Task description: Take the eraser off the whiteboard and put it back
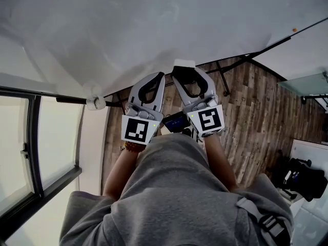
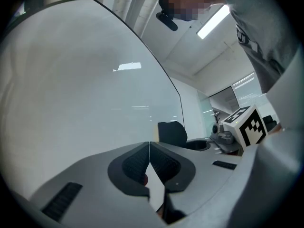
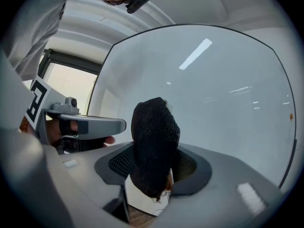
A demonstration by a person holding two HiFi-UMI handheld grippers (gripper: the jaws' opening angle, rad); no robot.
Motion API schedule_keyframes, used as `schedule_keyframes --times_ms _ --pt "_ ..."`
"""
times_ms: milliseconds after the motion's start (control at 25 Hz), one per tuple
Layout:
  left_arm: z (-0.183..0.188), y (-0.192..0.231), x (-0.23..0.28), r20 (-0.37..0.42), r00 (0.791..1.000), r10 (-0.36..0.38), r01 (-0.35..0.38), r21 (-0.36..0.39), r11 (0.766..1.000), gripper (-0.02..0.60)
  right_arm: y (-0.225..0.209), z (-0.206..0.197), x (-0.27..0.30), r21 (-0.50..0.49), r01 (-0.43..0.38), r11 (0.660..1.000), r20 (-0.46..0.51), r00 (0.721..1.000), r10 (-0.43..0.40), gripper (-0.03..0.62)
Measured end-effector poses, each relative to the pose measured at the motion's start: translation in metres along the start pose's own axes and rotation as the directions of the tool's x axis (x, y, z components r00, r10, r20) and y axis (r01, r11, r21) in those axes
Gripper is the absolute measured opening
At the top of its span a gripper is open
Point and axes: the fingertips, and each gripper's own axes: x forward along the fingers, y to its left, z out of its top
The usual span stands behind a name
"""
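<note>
The whiteboard [image 1: 128, 29] fills the top of the head view and stands right in front of both grippers. My right gripper [image 1: 185, 69] is shut on the eraser [image 1: 184, 63], whose white back shows between the fingertips. In the right gripper view the eraser's black felt [image 3: 154, 146] sticks up between the jaws [image 3: 154, 170], facing the whiteboard [image 3: 213, 89]. My left gripper [image 1: 160, 77] is just to the left, shut and empty. Its pads meet in the left gripper view [image 2: 149, 161], where the eraser [image 2: 172, 133] shows dark beyond them, next to the whiteboard [image 2: 85, 80].
A wood-plank floor [image 1: 256, 117] lies below, with the board's black stand legs [image 1: 223, 78] across it. A window frame [image 1: 33, 137] runs down the left. A dark bag or chair [image 1: 302, 178] sits at the right. A small orange mark [image 1: 294, 29] dots the board's far edge.
</note>
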Motion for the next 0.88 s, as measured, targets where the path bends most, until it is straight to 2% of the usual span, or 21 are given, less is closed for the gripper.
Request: schedule_keyframes --times_ms 80,240,320,520,880 --pt "0.001 -0.002 0.006 0.006 1.0 -0.017 0.017 -0.006 1.0 0.009 -0.003 -0.002 0.005 0.002 -0.008 1.0 -0.003 1.0 0.008 0.221" --pt "-0.003 -0.011 0.013 -0.012 0.993 -0.117 0.117 -0.024 0.993 0.011 -0.004 -0.001 0.014 0.005 -0.041 0.999 0.013 0.999 0.041 0.221" --pt "-0.005 -0.012 0.015 -0.027 0.99 -0.14 0.139 -0.019 0.99 0.011 -0.005 0.0 0.016 -0.004 -0.057 0.998 0.016 0.998 0.057 0.221" --pt "-0.003 -0.011 0.024 -0.046 0.99 -0.134 0.134 0.009 0.991 0.064 -0.007 0.003 0.02 -0.05 -0.11 0.993 0.032 0.993 0.112 0.221" --pt "0.0 -0.008 0.035 -0.081 0.994 -0.07 0.075 0.07 0.995 0.077 -0.013 0.002 0.026 -0.119 -0.165 0.979 -0.005 0.986 0.166 0.221"
